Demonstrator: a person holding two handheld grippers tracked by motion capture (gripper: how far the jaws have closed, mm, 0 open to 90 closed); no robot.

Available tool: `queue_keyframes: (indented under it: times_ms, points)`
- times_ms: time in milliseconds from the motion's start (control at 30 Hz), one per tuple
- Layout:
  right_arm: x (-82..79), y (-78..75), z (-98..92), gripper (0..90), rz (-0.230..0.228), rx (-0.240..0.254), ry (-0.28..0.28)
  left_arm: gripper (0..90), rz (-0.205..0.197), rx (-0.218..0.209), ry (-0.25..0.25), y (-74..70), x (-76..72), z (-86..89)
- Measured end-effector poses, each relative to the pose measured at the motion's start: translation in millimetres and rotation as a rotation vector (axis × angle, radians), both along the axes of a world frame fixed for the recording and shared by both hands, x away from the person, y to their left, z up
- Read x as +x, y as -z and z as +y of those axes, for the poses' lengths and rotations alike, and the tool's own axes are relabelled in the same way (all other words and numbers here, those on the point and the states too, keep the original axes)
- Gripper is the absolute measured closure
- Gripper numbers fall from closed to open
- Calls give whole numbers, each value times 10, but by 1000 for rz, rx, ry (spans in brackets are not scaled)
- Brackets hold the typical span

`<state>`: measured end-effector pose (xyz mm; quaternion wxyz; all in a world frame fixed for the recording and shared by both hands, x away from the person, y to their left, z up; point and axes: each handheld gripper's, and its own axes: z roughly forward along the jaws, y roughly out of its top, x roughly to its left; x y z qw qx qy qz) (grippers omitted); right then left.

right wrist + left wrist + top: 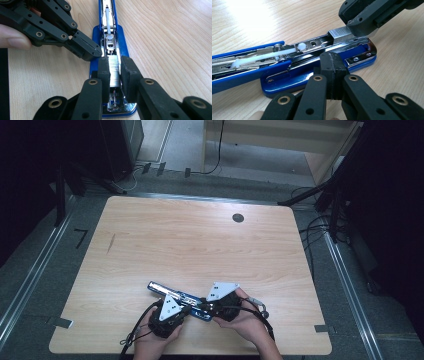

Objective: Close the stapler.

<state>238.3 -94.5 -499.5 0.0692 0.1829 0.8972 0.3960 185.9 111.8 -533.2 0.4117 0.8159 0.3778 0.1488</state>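
Staple strip [114, 71], light and brittle, is pinched by right gripper [115, 72] over the open stapler [110, 37] channel; left gripper [332, 72], jaws closed empty, steadies the base at 9 o'clock.

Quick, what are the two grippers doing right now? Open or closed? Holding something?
Left gripper: closed, fingers together, pressing against the blue stapler's side, holding nothing.
Right gripper: closed on the strip of staples over the open stapler.
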Motion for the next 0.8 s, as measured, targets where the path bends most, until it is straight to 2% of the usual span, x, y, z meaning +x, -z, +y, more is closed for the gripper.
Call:
queue_keyframes:
  times_ms: [333, 700, 800]
  points:
    - [-6, 3, 9, 797, -8, -4, -5, 900, 1, -1, 0, 0, 0, 0]
    - [-9, 16, 19, 798, -50, -14, -38, 900, 0, -1, 0, 1, 1, 0]
    - [-6, 22, 18, 797, -43, -12, -37, 900, 0, 0, 1, 0, 1, 1]
